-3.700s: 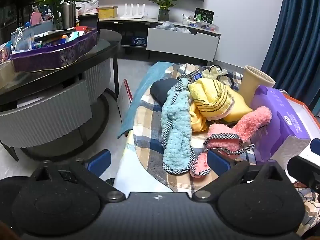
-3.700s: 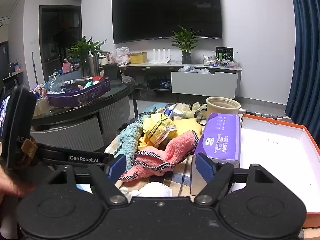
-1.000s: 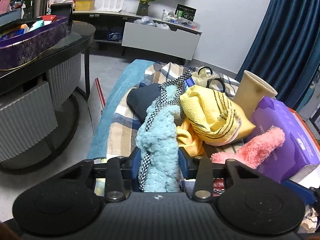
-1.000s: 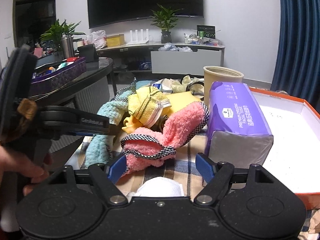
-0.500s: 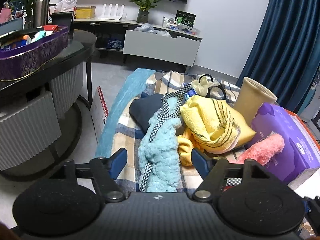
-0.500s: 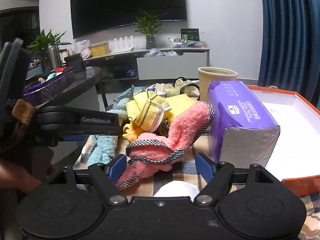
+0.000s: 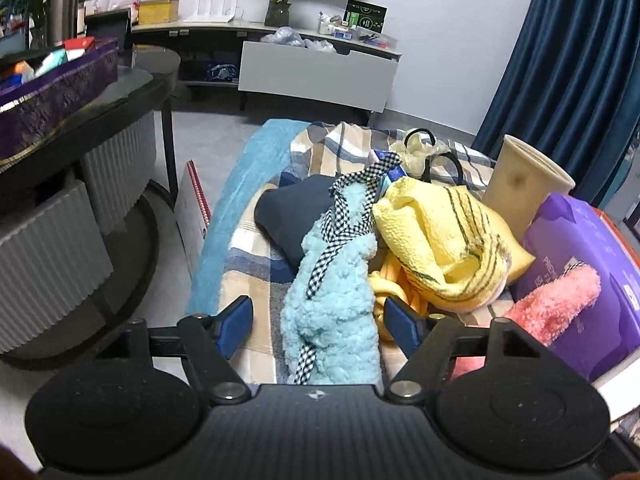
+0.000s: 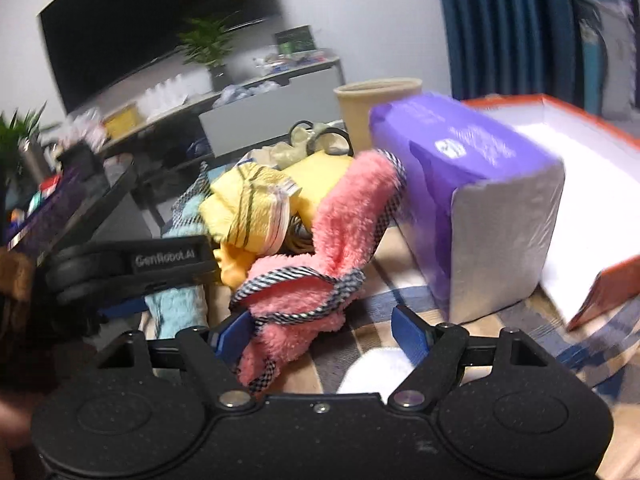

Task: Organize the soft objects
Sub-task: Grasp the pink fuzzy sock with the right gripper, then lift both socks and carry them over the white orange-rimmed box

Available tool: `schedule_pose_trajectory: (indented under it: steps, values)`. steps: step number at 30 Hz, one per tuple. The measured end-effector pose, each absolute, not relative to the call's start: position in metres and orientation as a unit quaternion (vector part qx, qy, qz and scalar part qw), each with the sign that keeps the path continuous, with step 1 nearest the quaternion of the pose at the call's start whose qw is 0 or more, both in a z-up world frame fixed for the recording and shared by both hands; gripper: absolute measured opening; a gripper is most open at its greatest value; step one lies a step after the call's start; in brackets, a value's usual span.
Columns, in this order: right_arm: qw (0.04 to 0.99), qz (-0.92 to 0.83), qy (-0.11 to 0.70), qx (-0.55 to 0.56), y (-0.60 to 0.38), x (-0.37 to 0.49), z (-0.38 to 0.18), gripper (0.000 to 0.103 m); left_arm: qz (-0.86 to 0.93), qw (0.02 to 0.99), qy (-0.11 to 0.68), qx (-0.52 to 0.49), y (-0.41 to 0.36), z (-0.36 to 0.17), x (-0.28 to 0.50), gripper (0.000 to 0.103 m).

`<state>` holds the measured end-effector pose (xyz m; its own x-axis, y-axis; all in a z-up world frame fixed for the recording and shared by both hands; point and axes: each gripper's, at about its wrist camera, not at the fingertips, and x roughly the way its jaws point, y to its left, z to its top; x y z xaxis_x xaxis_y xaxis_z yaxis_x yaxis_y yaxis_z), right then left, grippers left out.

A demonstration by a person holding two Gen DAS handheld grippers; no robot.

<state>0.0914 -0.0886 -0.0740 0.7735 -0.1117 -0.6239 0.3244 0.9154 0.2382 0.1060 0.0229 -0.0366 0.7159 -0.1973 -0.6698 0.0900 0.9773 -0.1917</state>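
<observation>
A pile of soft things lies on a plaid cloth [image 7: 248, 292]. A fluffy light-blue towel [image 7: 332, 320] with checked trim lies between the fingers of my open left gripper [image 7: 318, 326], not clamped. Beside it are a yellow striped towel [image 7: 436, 236], a dark navy cloth [image 7: 296, 212] and a fluffy pink towel [image 8: 336, 240]. My right gripper [image 8: 322, 332] is open; the pink towel's near end lies by its left finger [image 8: 232, 334]. A white soft thing [image 8: 376, 372] lies under it. The right wrist view is blurred.
A purple tissue pack [image 8: 472, 200] stands right of the pile, an orange-rimmed white box [image 8: 592, 168] beyond it. A beige cup [image 7: 524, 184] stands behind. A dark round table [image 7: 80, 120] with a purple tray [image 7: 56, 96] is on the left, a TV cabinet [image 7: 316, 68] at the back.
My left gripper was shut on the light-blue towel a second ago, then opened and stays open around it. My right gripper has swung, blurring its view, and moved closer to the pink towel.
</observation>
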Motion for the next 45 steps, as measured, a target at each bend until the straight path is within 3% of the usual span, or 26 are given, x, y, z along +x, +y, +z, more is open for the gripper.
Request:
schedule_pose_trajectory:
  steps: [2, 5, 7, 8, 9, 11, 22, 31, 45]
  values:
    - [0.926, -0.113, 0.319, 0.167, -0.086, 0.099, -0.076, 0.093, -0.082, 0.921, 0.370, -0.089, 0.026, -0.041, 0.110, 0.071]
    - [0.921, -0.084, 0.334, 0.181, -0.086, 0.113, -0.079, 0.093, -0.100, 0.913, 0.375, -0.122, 0.031, -0.045, 0.113, 0.046]
    - [0.920, -0.068, 0.338, 0.186, -0.090, 0.119, -0.081, 0.091, -0.110, 0.913, 0.373, -0.127, 0.032, -0.045, 0.112, 0.043]
    - [0.918, -0.056, 0.344, 0.186, -0.091, 0.120, -0.082, 0.082, -0.110, 0.915, 0.370, -0.121, 0.032, -0.045, 0.110, 0.042]
    - [0.920, -0.043, 0.340, 0.189, -0.094, 0.119, -0.082, 0.058, -0.109, 0.916, 0.368, -0.118, 0.032, -0.045, 0.108, 0.041]
    - [0.925, -0.048, 0.334, 0.174, -0.094, 0.113, -0.079, 0.056, -0.109, 0.917, 0.364, -0.121, 0.033, -0.043, 0.102, 0.041]
    - [0.965, -0.014, 0.256, 0.060, -0.108, 0.067, -0.033, 0.055, -0.098, 0.938, 0.314, -0.114, 0.029, -0.007, 0.056, 0.040]
    - [0.960, 0.080, 0.267, -0.002, -0.136, 0.053, -0.002, 0.055, -0.088, 0.944, 0.291, -0.129, 0.017, 0.018, 0.032, 0.040]
    - [0.960, 0.117, 0.252, 0.030, -0.186, 0.036, 0.035, 0.056, -0.093, 0.950, 0.270, -0.126, -0.021, 0.048, 0.021, 0.040]
